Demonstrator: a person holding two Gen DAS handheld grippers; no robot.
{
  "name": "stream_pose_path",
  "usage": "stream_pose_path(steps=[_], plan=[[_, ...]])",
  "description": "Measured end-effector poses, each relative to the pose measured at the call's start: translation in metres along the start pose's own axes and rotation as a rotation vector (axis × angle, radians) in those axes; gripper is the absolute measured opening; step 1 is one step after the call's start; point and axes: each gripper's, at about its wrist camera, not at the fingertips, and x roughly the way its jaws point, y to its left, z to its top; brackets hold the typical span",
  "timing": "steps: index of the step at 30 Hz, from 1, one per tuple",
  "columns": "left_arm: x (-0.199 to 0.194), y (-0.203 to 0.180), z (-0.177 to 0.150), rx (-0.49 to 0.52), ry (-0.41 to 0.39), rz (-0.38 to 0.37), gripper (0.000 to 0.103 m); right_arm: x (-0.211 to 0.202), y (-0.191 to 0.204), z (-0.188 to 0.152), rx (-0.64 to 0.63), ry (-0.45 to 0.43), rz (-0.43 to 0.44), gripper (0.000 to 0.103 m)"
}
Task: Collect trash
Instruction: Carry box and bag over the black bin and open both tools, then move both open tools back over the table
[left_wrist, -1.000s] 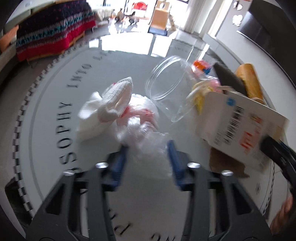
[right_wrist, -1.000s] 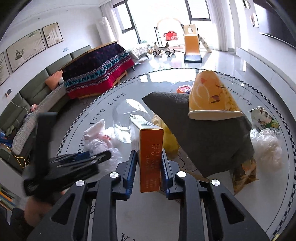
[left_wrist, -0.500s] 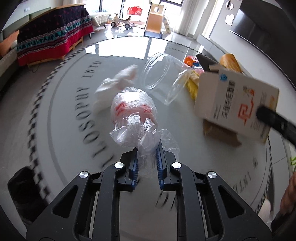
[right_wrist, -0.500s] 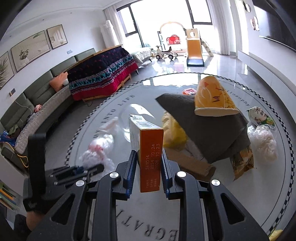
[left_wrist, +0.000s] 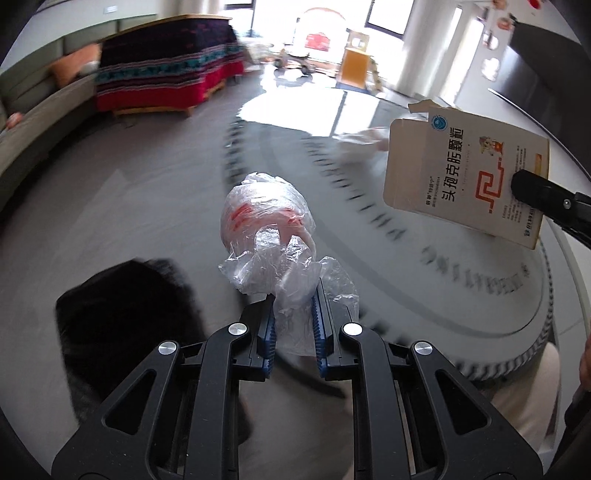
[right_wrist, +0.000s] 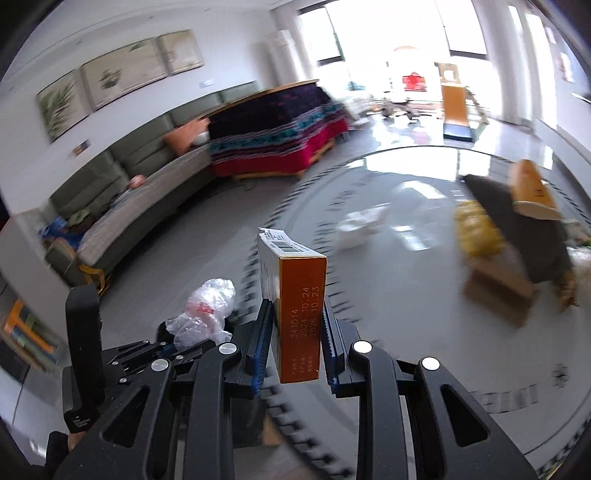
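A: Left tool clamped on what?
B: Clenched on the loose tail of a clear plastic bag with red print. Bulging out just ahead of the blue pads, held up in the air.

A: Below and to the left of that tool?
B: A dark blurred shape on the grey floor. Too smeared to name.

A: And the right tool?
B: Gripping an orange box, upright between the pads, date print on the face toward the camera, barcode on top. Seen from the left wrist camera as a cream carton up and to the right of the left tool, pinched at its right edge by a black finger.

A: Both tools close together?
B: Yes. Left one just to the left of the right one, a little lower in the right wrist view, bag poking up from it.

A: Counter?
B: Round and glossy, lettering around the rim, ahead and to the right of both tools. Both held items off it, about over its near rim.

A: Left on the counter?
B: Well ahead of the right tool: a white crumpled wad. Farther right, a yellow bag, a grey cloth with an orange cone-shaped item on top, and a brown cardboard piece nearest the tool. All blurred.

A: Background?
B: Green sofa and a bench under a red and dark patterned blanket, far ahead on the left.
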Motion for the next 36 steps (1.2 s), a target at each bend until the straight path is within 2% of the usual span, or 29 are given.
stream_pose_path(steps=[5,10,15,20,21,22,23,25,28,36], plan=[[-0.020,0.051,-0.035,-0.072,0.000,0.087,0.016,0.028,0.063,-0.013,-0.081,0.065,0.105,0.027],[-0.029,0.112,-0.072,-0.193,0.028,0.161,0.016,0.056,0.119,-0.027,-0.155,0.138,0.183,0.027],[-0.030,0.156,-0.099,-0.307,0.056,0.222,0.016,0.086,0.161,-0.040,-0.191,0.209,0.225,0.027],[-0.036,0.186,-0.110,-0.372,0.057,0.263,0.018,0.109,0.196,-0.044,-0.230,0.249,0.243,0.028],[-0.038,0.190,-0.110,-0.384,0.052,0.277,0.028,0.116,0.204,-0.043,-0.239,0.264,0.246,0.032],[-0.040,0.191,-0.112,-0.399,0.049,0.301,0.071,0.122,0.209,-0.043,-0.238,0.278,0.241,0.047],[-0.044,0.196,-0.112,-0.422,0.050,0.341,0.098,0.127,0.214,-0.044,-0.231,0.281,0.233,0.055],[-0.052,0.198,-0.113,-0.426,0.009,0.364,0.097,0.130,0.214,-0.045,-0.204,0.276,0.240,0.058],[-0.056,0.197,-0.111,-0.403,0.003,0.382,0.097,0.125,0.208,-0.049,-0.187,0.274,0.240,0.058],[-0.051,0.175,-0.103,-0.333,0.016,0.352,0.097,0.109,0.176,-0.043,-0.133,0.248,0.239,0.058]])
